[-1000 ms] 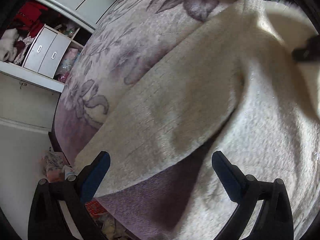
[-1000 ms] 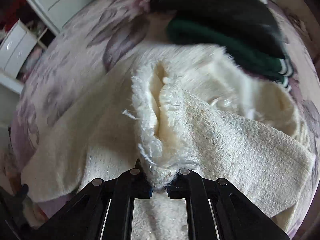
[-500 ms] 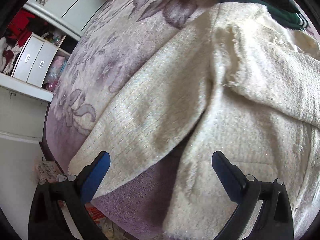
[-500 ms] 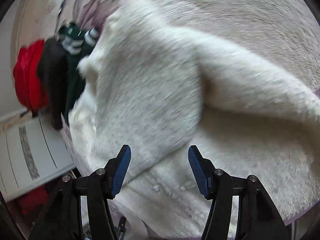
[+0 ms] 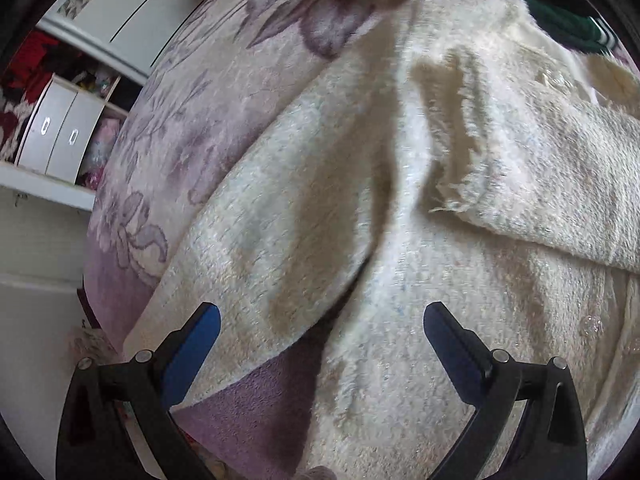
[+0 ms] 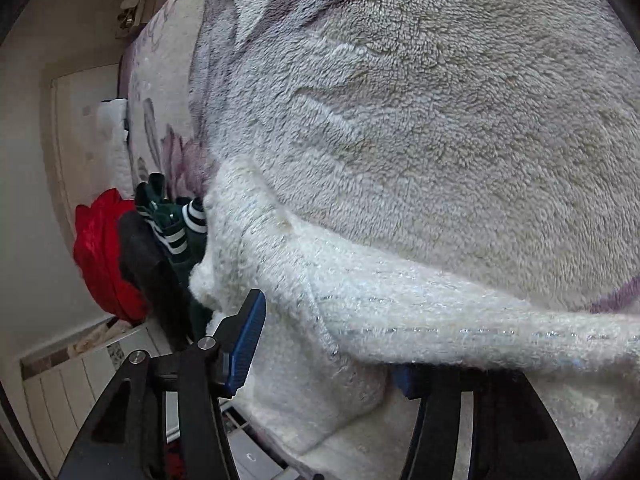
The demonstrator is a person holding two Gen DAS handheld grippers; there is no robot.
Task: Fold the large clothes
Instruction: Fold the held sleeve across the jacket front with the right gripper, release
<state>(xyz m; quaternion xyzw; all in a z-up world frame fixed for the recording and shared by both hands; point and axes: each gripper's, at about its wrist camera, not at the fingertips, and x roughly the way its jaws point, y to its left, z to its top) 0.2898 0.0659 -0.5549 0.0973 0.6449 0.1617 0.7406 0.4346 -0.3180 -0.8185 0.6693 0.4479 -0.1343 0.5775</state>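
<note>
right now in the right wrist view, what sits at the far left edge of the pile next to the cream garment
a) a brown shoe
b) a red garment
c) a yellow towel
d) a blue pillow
b: the red garment lies at the pile's outer left, with a dark garment and a green striped one between it and the cream garment.

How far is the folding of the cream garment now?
Done: one sleeve lies folded across the cream garment. In hand: the right gripper is closing around the other sleeve; the left gripper hovers open. Left: the remaining folds; dark clothes wait behind.
</note>
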